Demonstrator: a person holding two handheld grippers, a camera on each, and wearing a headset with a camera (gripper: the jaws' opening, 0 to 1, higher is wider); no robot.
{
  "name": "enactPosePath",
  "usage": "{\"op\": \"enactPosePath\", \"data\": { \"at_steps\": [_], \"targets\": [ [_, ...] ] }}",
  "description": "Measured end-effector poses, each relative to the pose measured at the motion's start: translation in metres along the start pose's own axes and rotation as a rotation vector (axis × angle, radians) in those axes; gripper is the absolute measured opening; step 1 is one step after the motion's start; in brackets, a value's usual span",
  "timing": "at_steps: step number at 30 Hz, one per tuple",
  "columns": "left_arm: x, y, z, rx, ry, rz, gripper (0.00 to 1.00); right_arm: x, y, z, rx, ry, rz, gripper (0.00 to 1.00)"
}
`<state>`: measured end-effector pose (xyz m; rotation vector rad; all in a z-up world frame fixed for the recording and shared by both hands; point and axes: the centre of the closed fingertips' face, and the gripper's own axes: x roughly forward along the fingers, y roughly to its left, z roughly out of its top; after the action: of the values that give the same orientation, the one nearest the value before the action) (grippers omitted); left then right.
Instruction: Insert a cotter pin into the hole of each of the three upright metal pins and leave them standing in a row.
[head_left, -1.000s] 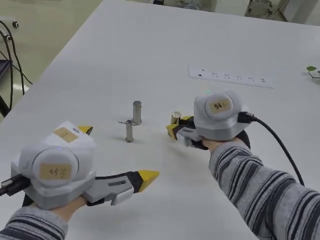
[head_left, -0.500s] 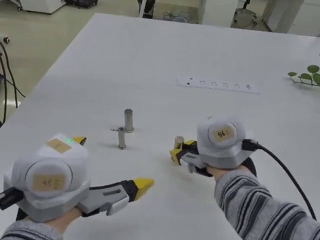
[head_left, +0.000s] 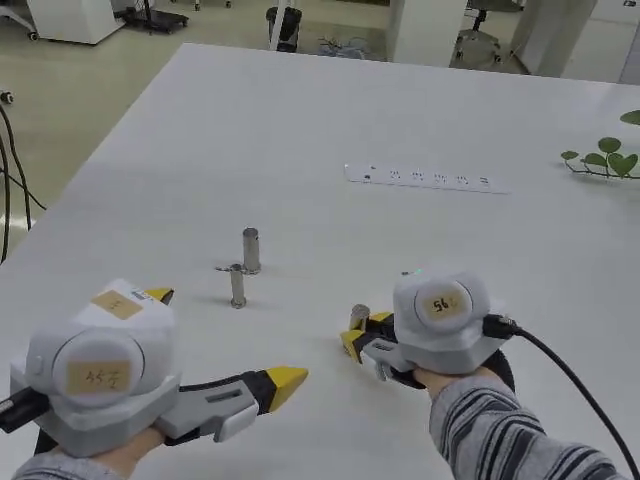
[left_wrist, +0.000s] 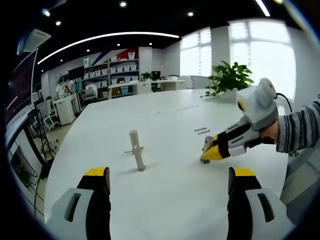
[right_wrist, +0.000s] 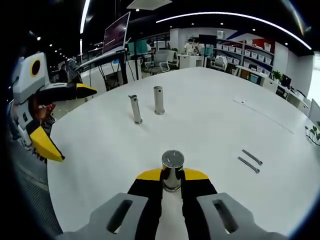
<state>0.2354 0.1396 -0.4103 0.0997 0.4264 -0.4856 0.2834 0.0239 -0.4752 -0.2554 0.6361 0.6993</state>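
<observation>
Right gripper (right_wrist: 173, 176) jaws pressed together on the third metal pin (right_wrist: 172, 161), low on its shank; pin upright on the white table (head_left: 450, 240), well apart to the right of the other two. Left gripper (left_wrist: 170, 175) jaws spread wide, nothing between them. Far metal pin (head_left: 250, 250) and near metal pin (head_left: 237, 286) stand close together; the near one looks to have a cotter pin (head_left: 224, 268) through its top, too small to be sure. Two loose cotter pins (right_wrist: 252, 157) lie flat on the table beyond the held pin. Metal pins look like solid steel: stiff, heavy for their size, smooth so probably slippery, narrow foot so easy to topple. Best grip is mid-shank, clear of the cross hole. Cotter pins look thin and light, so pinch them by one end
</observation>
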Motion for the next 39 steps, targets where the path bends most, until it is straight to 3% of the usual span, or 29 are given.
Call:
{"op": "enactPosePath", "data": {
  "at_steps": [9, 13, 17, 23, 32, 39],
  "targets": [
    [0.001, -0.002, -0.002, 0.013, 0.008, -0.004, 0.98, 0.0, 0.0, 0.0, 0.032, -0.023, -0.017, 0.09],
    [0.001, -0.002, -0.003, 0.011, 0.008, -0.006, 0.98, -0.005, 0.001, 0.001, 0.048, -0.036, -0.009, 0.16],
    [0.001, -0.002, -0.003, 0.006, 0.007, -0.004, 0.98, -0.012, 0.002, -0.001, 0.052, -0.04, 0.013, 0.25],
    [0.0, -0.003, -0.004, 0.006, 0.011, 0.003, 0.98, -0.028, 0.001, -0.009, 0.027, -0.031, 0.061, 0.29],
    [-0.003, -0.007, 0.0, -0.004, 0.0, 0.016, 0.96, -0.051, -0.021, -0.027, -0.039, 0.025, 0.093, 0.3],
    [-0.005, -0.008, 0.002, -0.002, -0.006, 0.029, 0.96, -0.062, -0.056, -0.023, -0.115, 0.062, 0.098, 0.3]
  ]
}}
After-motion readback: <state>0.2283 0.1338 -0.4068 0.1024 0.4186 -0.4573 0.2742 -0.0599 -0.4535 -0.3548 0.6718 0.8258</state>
